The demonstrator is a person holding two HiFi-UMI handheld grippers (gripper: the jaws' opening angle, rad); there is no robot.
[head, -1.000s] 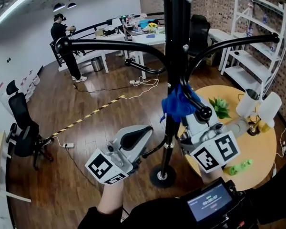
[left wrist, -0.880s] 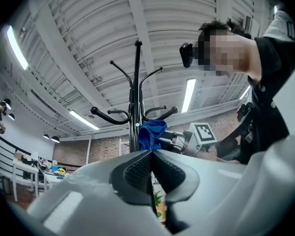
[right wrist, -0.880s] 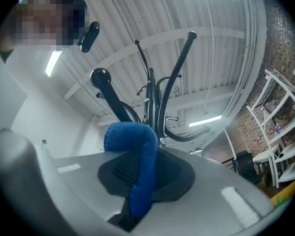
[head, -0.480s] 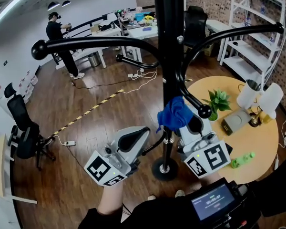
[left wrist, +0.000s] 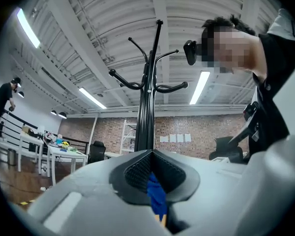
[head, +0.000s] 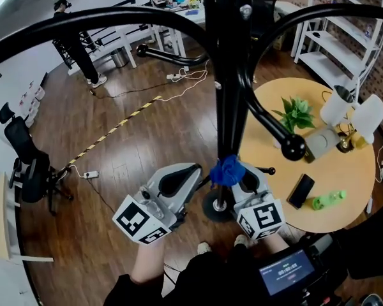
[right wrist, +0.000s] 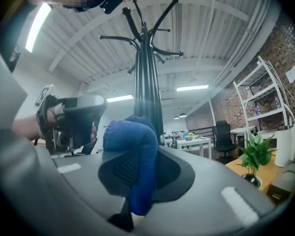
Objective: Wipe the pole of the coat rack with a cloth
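Wood floor (head: 124, 142); R gripper (head: 233, 178) clamps cloth (head: 226, 169) on pole (head: 230, 94) (L gripper (head: 193, 171) jaws together).

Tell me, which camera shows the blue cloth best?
The right gripper view: the blue cloth fills the middle, clamped between the jaws at the pole. The head view shows a small bunch; the left gripper view only a sliver.

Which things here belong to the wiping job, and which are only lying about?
Job in hand:
cloth
pole
right gripper, shut on the cloth

Lying about:
plant, phone and green object, all on the table
chair
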